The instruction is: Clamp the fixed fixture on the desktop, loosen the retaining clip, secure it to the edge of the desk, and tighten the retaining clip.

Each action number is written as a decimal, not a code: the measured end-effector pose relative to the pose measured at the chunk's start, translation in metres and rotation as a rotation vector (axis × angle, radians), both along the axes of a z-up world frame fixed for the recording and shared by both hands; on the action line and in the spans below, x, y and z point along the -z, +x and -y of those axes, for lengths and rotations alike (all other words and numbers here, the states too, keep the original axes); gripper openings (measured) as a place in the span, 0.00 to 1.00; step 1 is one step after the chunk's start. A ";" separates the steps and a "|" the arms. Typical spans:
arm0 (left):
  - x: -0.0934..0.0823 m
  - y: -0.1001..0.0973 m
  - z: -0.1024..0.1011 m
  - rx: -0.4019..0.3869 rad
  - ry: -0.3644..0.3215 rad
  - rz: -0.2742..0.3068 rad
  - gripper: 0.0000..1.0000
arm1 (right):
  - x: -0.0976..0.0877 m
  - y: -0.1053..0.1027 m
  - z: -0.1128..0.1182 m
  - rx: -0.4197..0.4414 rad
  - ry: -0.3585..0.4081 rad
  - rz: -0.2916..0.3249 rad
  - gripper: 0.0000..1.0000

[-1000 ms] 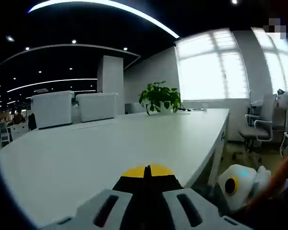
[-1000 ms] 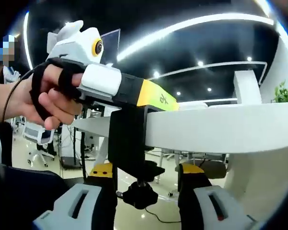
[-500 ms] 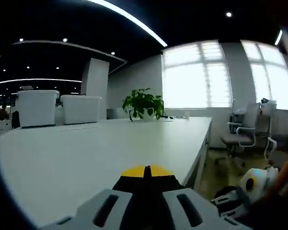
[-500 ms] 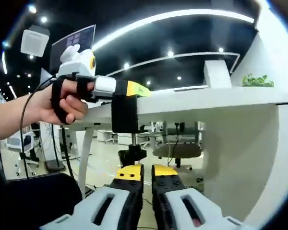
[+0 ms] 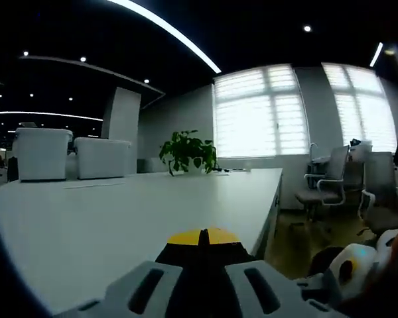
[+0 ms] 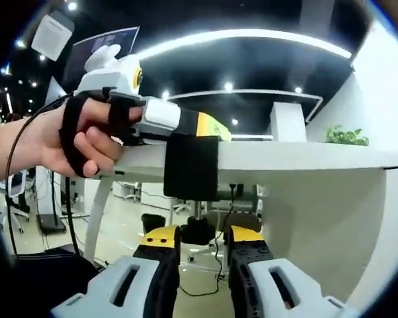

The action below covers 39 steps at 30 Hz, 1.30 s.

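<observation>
With the black clamp fixture (image 6: 191, 167) hung on the white worktop's (image 6: 298, 156) edge, its screw wants tightening.
Nearest, the right gripper (image 6: 203, 237) has narrow-set fingers flanking the black knob (image 6: 198, 229) beneath; whether they grip it, I cannot tell. Square them on before turning. Beyond, the left gripper (image 5: 200, 239), fingers closed on the fixture's top, should steady it.

Smooth matt white desk (image 5: 119, 212), matt black fixture (image 6: 191, 167)
</observation>
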<state>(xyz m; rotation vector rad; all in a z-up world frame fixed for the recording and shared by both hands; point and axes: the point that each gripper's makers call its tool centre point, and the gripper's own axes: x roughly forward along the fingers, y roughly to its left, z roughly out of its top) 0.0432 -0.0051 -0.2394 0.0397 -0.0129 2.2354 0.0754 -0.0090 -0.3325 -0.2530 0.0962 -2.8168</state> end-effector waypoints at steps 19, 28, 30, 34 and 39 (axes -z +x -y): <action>-0.002 -0.001 0.000 0.018 0.017 -0.010 0.01 | 0.002 -0.008 0.012 0.025 0.114 -0.056 0.23; -0.002 -0.002 -0.001 0.009 0.025 -0.008 0.01 | 0.006 -0.016 0.009 0.023 0.048 -0.016 0.22; -0.003 -0.002 -0.001 0.009 0.026 -0.009 0.01 | 0.007 -0.016 0.009 -0.003 0.045 -0.017 0.22; -0.003 -0.002 0.000 0.013 0.032 -0.011 0.01 | 0.006 -0.015 0.009 -0.046 0.042 -0.020 0.22; -0.003 -0.002 0.000 0.013 0.034 -0.012 0.01 | 0.006 -0.014 0.010 -0.120 0.034 -0.021 0.22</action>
